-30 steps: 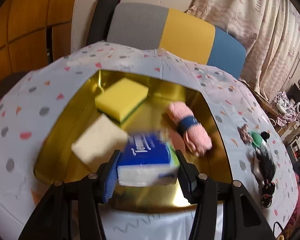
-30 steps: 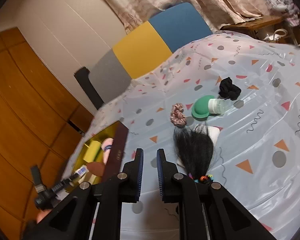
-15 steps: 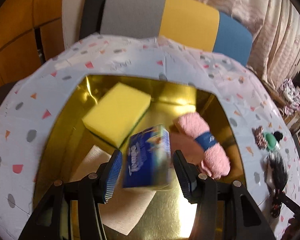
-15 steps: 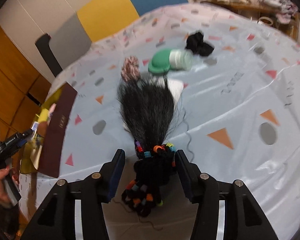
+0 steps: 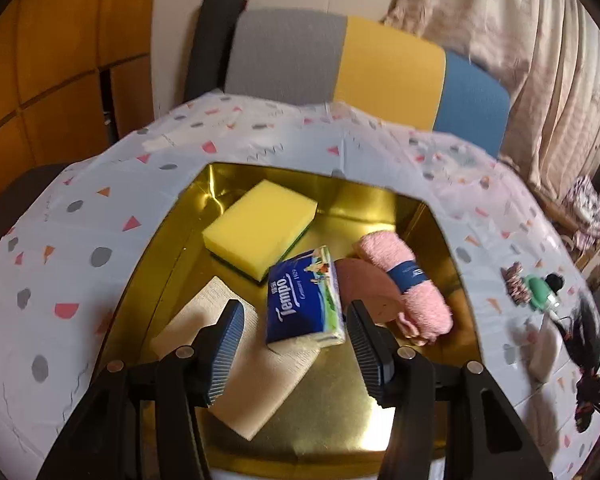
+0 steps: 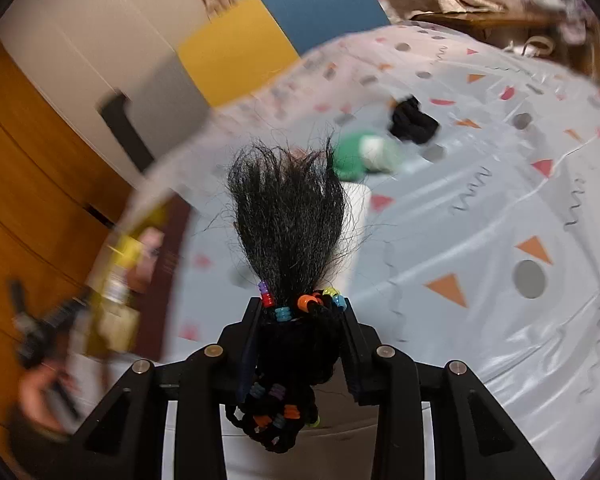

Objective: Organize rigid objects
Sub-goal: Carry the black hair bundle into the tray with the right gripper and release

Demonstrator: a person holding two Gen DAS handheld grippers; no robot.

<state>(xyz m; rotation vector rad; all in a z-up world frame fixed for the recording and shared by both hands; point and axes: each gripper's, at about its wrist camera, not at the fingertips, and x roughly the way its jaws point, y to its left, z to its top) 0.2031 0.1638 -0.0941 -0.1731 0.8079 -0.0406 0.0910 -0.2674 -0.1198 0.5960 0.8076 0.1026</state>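
A blue tissue pack (image 5: 305,299) marked "Tempo" in white lay flat in the gold tray (image 5: 340,420), partly on a beige cloth (image 5: 236,360), between a yellow sponge (image 5: 260,229) and a pink rolled towel (image 5: 408,280). The left gripper (image 5: 296,344) stood apart, clear of the pack. The right gripper (image 6: 300,344) was closing on a black hair tuft (image 6: 288,220) with coloured beads, its pads at the beaded base.
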